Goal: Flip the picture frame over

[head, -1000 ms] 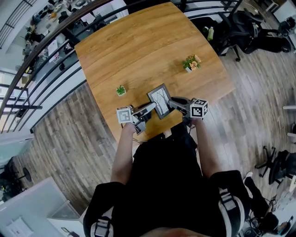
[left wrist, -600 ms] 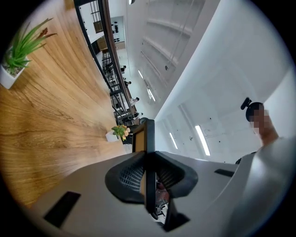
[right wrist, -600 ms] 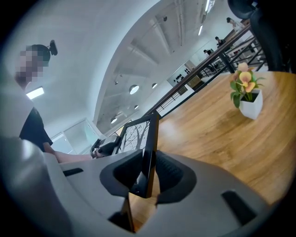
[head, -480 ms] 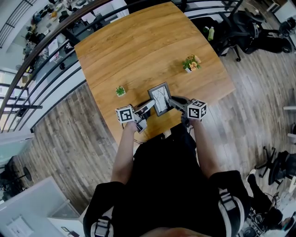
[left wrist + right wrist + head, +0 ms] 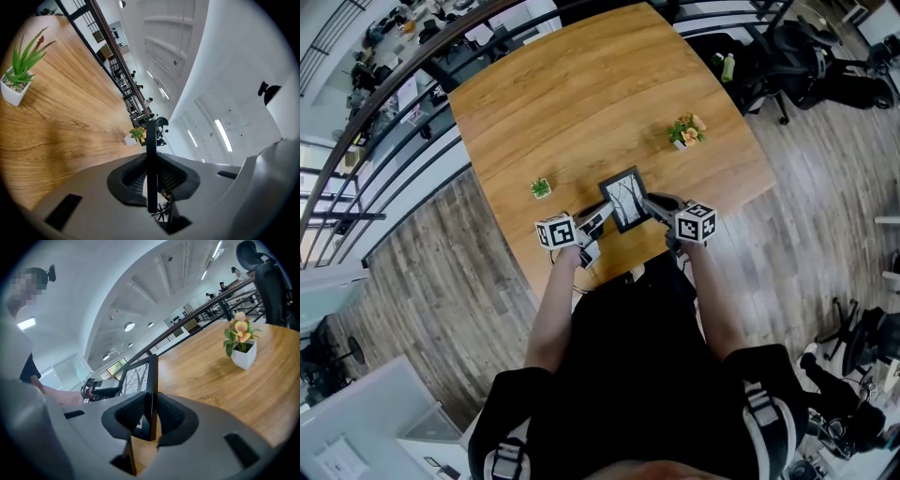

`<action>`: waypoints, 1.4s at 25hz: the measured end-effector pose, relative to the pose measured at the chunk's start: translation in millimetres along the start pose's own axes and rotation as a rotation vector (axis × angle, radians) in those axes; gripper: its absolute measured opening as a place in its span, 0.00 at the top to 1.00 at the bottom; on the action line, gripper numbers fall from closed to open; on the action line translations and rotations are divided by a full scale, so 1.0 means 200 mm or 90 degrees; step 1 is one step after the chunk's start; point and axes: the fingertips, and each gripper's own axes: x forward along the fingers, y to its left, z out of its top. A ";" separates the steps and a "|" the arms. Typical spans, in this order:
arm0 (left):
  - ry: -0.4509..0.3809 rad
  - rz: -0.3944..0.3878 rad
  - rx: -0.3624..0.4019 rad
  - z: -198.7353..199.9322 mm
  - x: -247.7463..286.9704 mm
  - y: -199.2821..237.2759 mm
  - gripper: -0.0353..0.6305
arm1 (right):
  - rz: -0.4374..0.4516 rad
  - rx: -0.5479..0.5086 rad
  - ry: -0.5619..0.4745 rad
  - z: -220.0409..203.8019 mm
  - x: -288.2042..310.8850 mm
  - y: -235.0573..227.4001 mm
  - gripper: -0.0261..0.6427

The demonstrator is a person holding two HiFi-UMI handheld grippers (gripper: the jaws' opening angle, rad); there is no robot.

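Note:
A black picture frame (image 5: 624, 198) with a drawing of bare branches hangs just above the near edge of the wooden table (image 5: 581, 103), picture side up. My left gripper (image 5: 602, 217) is shut on its left edge and my right gripper (image 5: 649, 207) on its right edge. The left gripper view shows the frame (image 5: 151, 140) edge-on as a thin black bar pinched between the pads (image 5: 136, 180). In the right gripper view the frame (image 5: 138, 376) stands between the pads (image 5: 169, 416), its branch drawing facing left.
A small green plant (image 5: 541, 188) in a white pot stands left of the frame, and a flowering plant (image 5: 686, 128) stands further back on the right. Dark office chairs (image 5: 797, 56) are beyond the table's right side, and a railing (image 5: 412, 103) runs along its left.
Both grippers have sunk a little with the frame between them and drawn slightly toward each other. The frame has tilted a bit. Neither plant has moved.

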 end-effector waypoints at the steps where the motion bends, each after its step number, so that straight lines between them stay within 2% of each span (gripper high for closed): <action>1: 0.001 0.003 0.001 0.00 0.01 0.00 0.83 | -0.002 -0.002 0.001 0.00 0.00 -0.01 0.83; 15: -0.022 0.089 0.040 0.07 0.03 0.11 0.83 | -0.042 -0.030 0.017 0.02 0.07 -0.07 0.83; 25: -0.013 0.163 0.061 0.07 0.05 0.24 0.83 | -0.072 -0.045 0.051 -0.02 0.15 -0.14 0.83; 35: 0.011 0.246 0.094 0.03 0.13 0.40 0.83 | -0.098 -0.032 0.086 -0.09 0.20 -0.27 0.83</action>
